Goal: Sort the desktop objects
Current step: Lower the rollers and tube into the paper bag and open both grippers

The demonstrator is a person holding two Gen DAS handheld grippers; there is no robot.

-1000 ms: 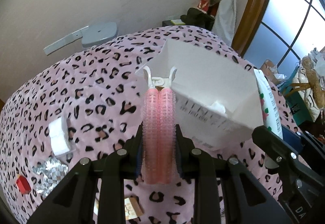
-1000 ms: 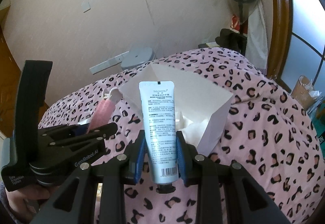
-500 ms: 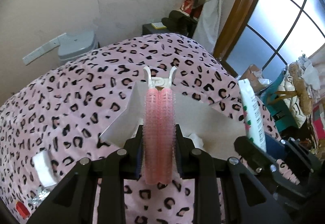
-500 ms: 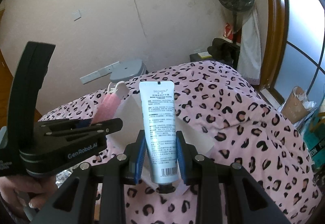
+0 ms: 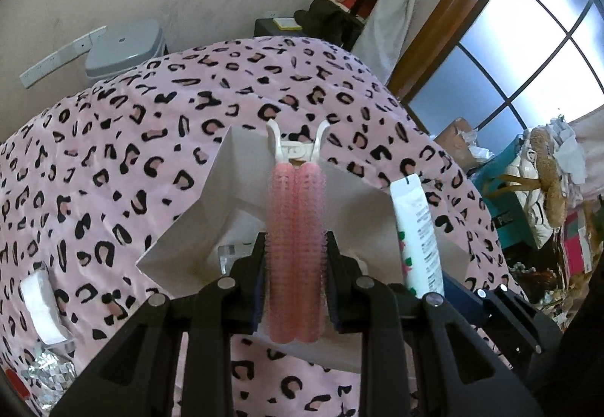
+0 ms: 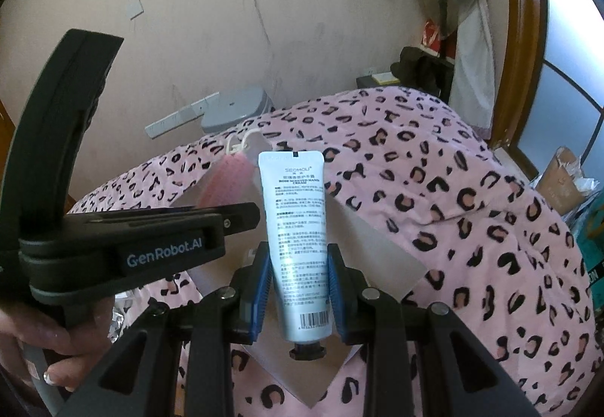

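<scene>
A: Curler [image 5: 296,250] is clamped in the left tool [image 5: 296,288], over the white box [image 5: 196,228] on the desk [image 5: 113,160].
B: And the tube [image 6: 298,239]?
A: Gripped by the right tool [image 6: 298,288], at the curler's 3 o'clock, above the same box.
B: Likely the drop-off step: lower inside the rim, then part the fingers.
</scene>
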